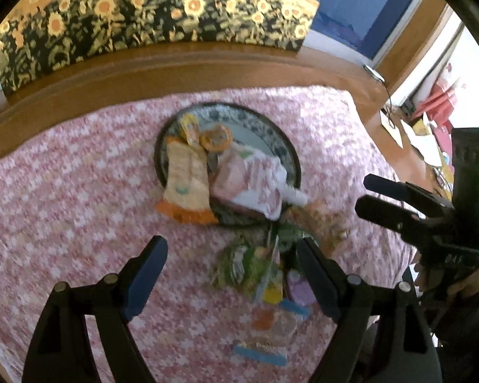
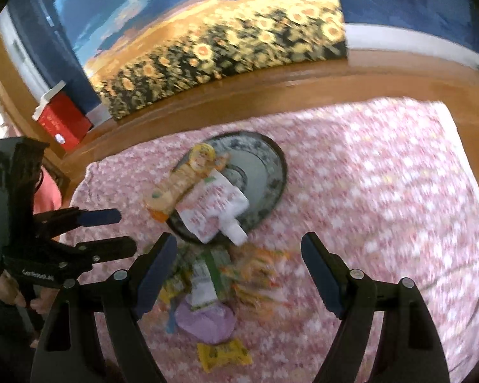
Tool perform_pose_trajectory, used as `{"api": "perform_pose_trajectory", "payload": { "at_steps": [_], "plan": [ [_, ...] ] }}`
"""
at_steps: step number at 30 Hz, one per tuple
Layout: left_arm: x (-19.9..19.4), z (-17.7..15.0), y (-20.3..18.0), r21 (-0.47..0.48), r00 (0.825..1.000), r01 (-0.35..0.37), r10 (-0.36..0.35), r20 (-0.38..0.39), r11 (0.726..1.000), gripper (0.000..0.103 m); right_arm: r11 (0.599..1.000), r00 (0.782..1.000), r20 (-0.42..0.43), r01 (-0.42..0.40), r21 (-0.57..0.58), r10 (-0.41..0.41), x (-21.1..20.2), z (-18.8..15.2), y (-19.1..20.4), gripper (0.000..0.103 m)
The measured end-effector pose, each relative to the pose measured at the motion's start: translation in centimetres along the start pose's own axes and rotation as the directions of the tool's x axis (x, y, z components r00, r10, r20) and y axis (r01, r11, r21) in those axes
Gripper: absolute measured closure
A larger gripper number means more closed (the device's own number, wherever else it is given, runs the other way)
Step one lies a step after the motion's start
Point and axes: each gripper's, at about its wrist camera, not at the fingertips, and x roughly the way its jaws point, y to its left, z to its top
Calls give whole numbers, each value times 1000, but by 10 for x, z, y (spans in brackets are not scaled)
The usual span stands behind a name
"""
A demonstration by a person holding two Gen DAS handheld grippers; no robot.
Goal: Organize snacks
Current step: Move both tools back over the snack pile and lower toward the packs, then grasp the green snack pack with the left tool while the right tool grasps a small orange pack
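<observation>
So we've got both claws hanging over the pink-and-white patterned cloth (image 1: 64,191) that covers the wooden table (image 1: 182,70).

The left claw (image 1: 231,274) is spread wide, nothing pinched. The loose pile of snack packets (image 1: 261,265) lies on the cloth right between and below its blue-padded fingers (image 1: 143,277), but the pads aren't pressing on anything. The right claw (image 2: 239,271) is spread wide too and grips nothing, with the same pile showing between and under its fingers.

Where the snacks are: a round blue-and-white patterned plate with a dark rim (image 1: 284,146) sits mid-cloth, on the far side of the pile. It already carries a few things: a tall tan and orange packet (image 1: 185,175) hanging over its left edge, a pink-and-white pouch with a white spout (image 1: 255,182) sticking out over the near rim, plus a small round orange snack (image 1: 215,138) and a small yellow packet (image 1: 190,127) toward the far side.

Still loose on the cloth near us: greenish wrappers, a lilac packet (image 2: 207,319), a yellow wrapper (image 2: 223,356). It's all pretty blurry, so labels are unreadable.

Behind the table leans a sunflower-field painting (image 2: 226,48).
</observation>
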Motion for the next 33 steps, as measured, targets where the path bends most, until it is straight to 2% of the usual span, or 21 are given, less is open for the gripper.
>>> {"api": "perform_pose_trajectory", "payload": {
  "at_steps": [2,5,9,11,14,15,17,18,19,24,25,26,29,33],
  "plan": [
    [4,-7,-3,11,1000,-2,2,-14,1000,16,1000,999,-24,26,10,-26,2,-10,-4,21],
    [10,-14,-4,17,999,-2,3,-36,1000,16,994,991,-65,114,-1,-113,8,-21,-5,21],
    [18,-18,-5,13,999,2,-1,-49,1000,16,998,994,-97,62,26,-60,11,-35,-6,23],
    [19,-18,-8,17,999,7,-6,-49,1000,19,998,993,-104,57,25,-54,10,-40,-4,30],
    [22,-19,-12,24,999,15,-14,-48,1000,24,998,993,-113,42,42,-37,12,-44,-5,39],
    [23,-19,-12,26,999,16,-14,-49,1000,29,998,992,-118,37,50,-31,13,-45,-6,40],
    [26,-20,-14,32,998,-6,8,-58,999,45,998,993,-118,26,58,-19,14,-46,-7,42],
    [28,-21,-15,36,998,0,2,-66,999,59,998,993,-119,24,61,-16,16,-46,-7,44],
    [28,-21,-15,32,997,21,-18,-68,999,63,998,993,-120,19,63,-11,17,-46,-7,48],
    [23,-23,-15,16,998,35,-35,-48,999,67,997,994,-108,23,79,-14,22,-46,-10,50],
    [21,-24,-14,14,998,37,-36,-44,999,70,996,994,-107,25,84,-16,22,-46,-11,56],
    [19,-25,-14,12,998,40,-39,-41,999,72,996,994,-108,26,86,-17,22,-46,-12,69],
    [12,-27,-13,6,999,45,-45,-29,999,72,996,995,-98,29,82,-21,19,-45,-11,80],
    [1,-31,-13,-1,999,51,-51,3,999,73,997,997,-79,19,81,-13,11,-44,-10,82]
  ]
}}
